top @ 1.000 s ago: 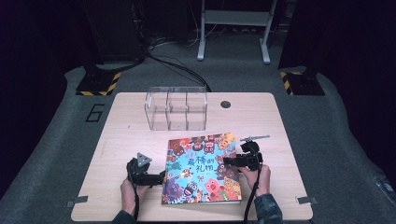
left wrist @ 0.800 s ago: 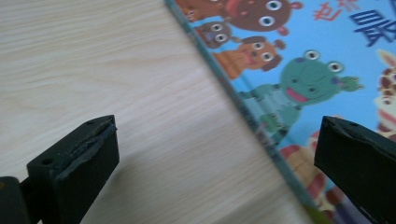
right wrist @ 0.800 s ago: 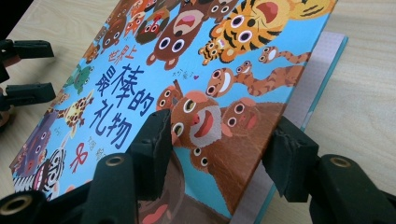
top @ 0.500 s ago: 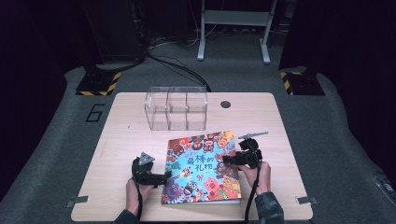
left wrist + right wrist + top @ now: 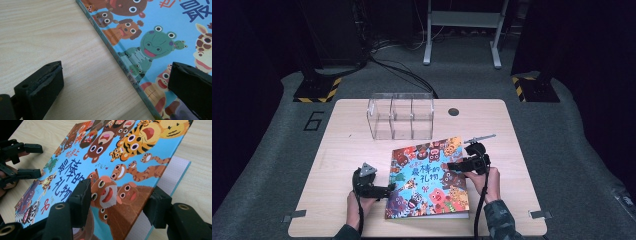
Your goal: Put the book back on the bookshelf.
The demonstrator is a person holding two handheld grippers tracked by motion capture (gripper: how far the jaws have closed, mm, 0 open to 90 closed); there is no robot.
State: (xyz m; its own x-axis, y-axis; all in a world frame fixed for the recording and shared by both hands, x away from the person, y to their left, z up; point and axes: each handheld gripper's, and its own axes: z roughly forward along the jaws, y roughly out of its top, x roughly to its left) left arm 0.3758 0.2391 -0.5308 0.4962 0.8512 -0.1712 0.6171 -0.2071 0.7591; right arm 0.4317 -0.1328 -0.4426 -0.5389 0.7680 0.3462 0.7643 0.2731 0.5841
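A colourful picture book with cartoon animals lies on the wooden table. My right gripper is at the book's right edge. In the right gripper view the front cover is tilted up off the white first page. Its edge sits between my right gripper's jaws, one jaw over it and one under it, with a gap left. My left gripper is at the book's spine. In the left gripper view it stands wide open, one jaw over the bare table and one over the cover.
A clear plastic box with three compartments stands at the back of the table. A small dark round hole lies to its right. The person's hands come in from the near edge. Dark floor and cables surround the table.
My right gripper has risen slightly at the book's right edge, with the cover edge coming up between its jaws. The left gripper has stayed at the spine.
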